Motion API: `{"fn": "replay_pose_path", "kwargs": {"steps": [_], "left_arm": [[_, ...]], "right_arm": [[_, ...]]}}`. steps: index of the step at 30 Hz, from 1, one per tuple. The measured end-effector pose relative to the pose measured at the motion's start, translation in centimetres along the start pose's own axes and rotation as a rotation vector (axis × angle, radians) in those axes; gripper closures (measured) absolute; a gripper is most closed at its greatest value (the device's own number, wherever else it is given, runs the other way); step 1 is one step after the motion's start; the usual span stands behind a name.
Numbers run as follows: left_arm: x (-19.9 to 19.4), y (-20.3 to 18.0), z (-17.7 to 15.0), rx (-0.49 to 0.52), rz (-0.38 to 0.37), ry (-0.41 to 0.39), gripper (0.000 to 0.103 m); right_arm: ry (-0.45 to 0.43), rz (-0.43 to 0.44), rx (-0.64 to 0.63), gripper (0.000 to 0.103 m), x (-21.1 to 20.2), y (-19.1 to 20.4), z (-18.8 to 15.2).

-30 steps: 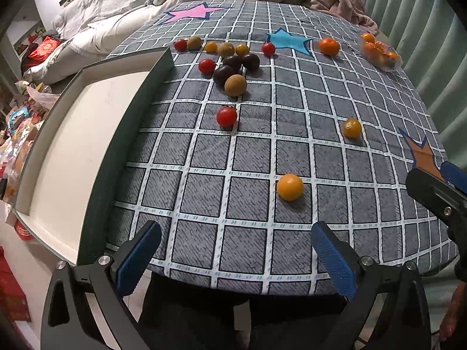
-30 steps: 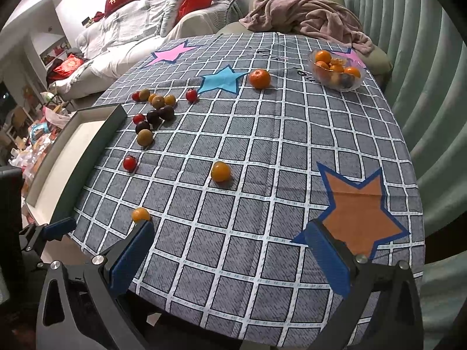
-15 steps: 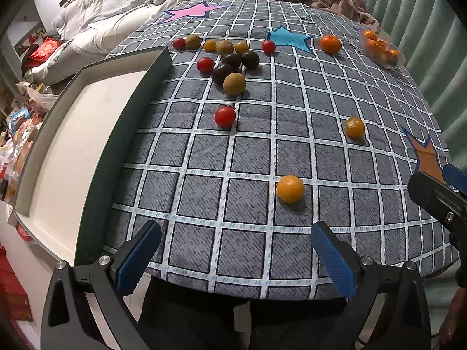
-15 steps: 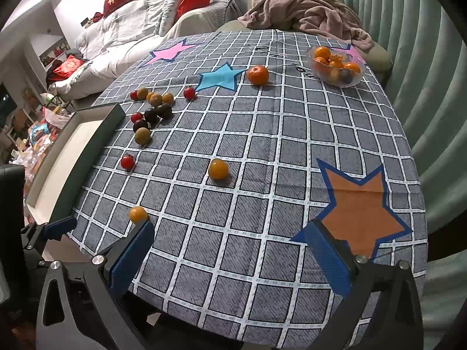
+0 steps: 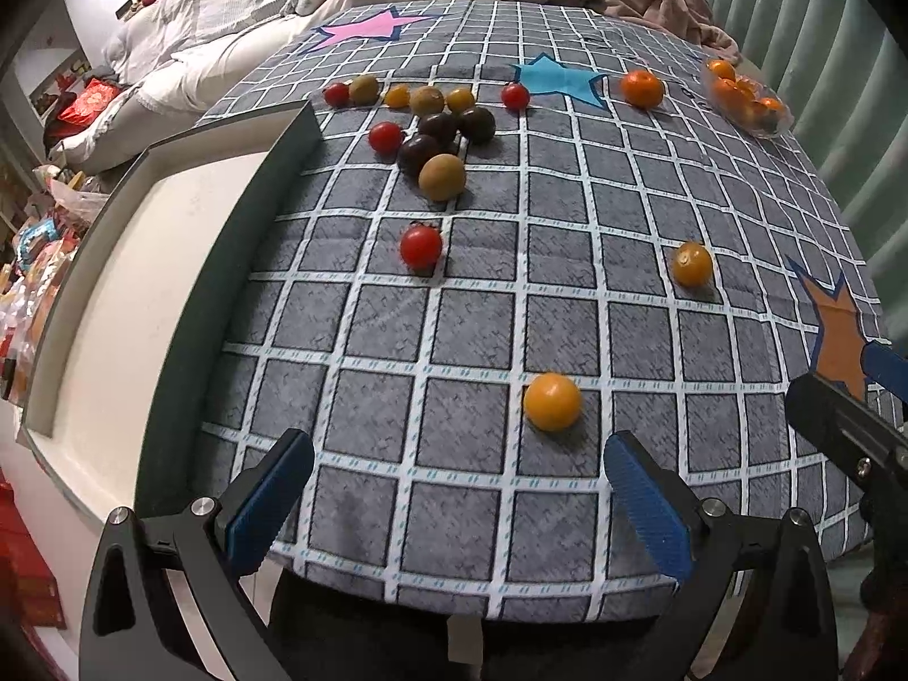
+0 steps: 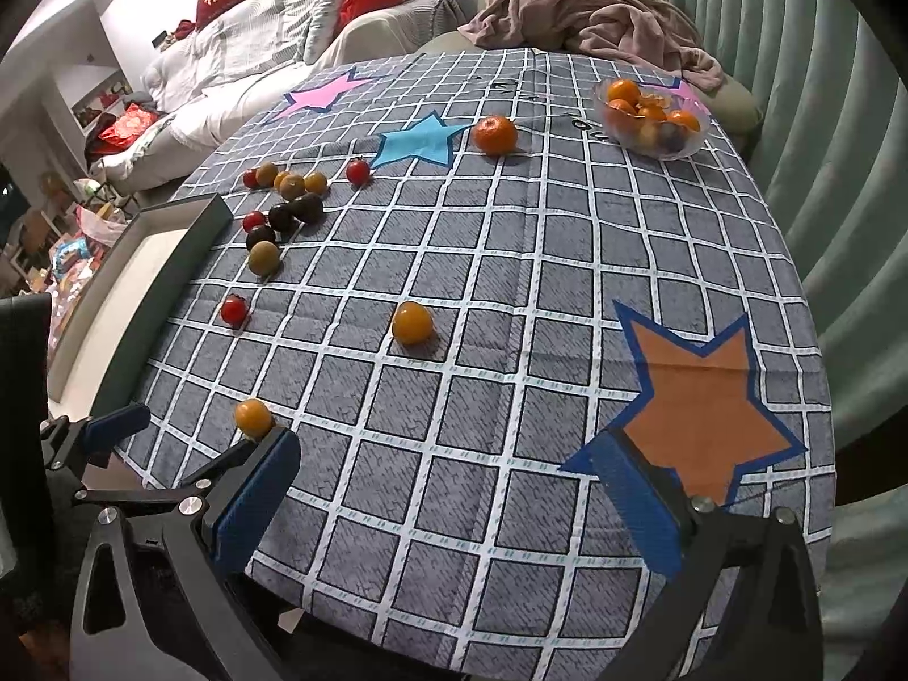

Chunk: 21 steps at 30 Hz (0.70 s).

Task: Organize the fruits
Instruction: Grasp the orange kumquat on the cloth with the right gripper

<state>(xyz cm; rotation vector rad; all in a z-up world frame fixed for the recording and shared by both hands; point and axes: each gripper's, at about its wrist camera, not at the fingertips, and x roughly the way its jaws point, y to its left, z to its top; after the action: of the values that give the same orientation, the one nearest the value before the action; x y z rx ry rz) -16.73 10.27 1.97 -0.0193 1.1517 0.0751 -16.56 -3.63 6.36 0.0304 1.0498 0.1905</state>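
Small fruits lie loose on a grey checked tablecloth (image 5: 465, 335). A yellow-orange one (image 5: 552, 402) sits just ahead of my left gripper (image 5: 454, 488), which is open and empty over the near edge. Farther off are a red tomato (image 5: 420, 247), another orange one (image 5: 692, 264) and a cluster of dark, olive, red and yellow fruits (image 5: 437, 130). My right gripper (image 6: 448, 488) is open too, empty, with the near yellow fruit (image 6: 253, 416) by its left finger. A tangerine (image 6: 495, 135) and a glass bowl (image 6: 652, 142) of fruit stand at the back.
A dark-rimmed white tray (image 5: 113, 284) runs along the table's left side. A sofa with cushions (image 6: 238, 45) and a pink blanket (image 6: 590, 17) lie behind the table. A green curtain (image 6: 823, 170) hangs at the right. The right gripper's body (image 5: 851, 431) shows at the left view's right edge.
Both grippers have moved forward over the table's near edge, so the fruits sit closer in view. Neither has opened or shut, and no fruit has moved.
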Motion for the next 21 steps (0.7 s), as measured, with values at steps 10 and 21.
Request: {"fn": "replay_pose_path", "kwargs": {"steps": [10,21], "left_arm": [[2.0,-0.7,0.5,-0.002,-0.006,0.005,0.000],[2.2,-0.7,0.1,-0.023,-0.034,-0.071,0.000]], "right_arm": [[0.020,-0.020,-0.024,0.000,2.7,-0.1,1.4],[0.032,-0.020,-0.080,0.001,6.5,1.2,3.2]]}}
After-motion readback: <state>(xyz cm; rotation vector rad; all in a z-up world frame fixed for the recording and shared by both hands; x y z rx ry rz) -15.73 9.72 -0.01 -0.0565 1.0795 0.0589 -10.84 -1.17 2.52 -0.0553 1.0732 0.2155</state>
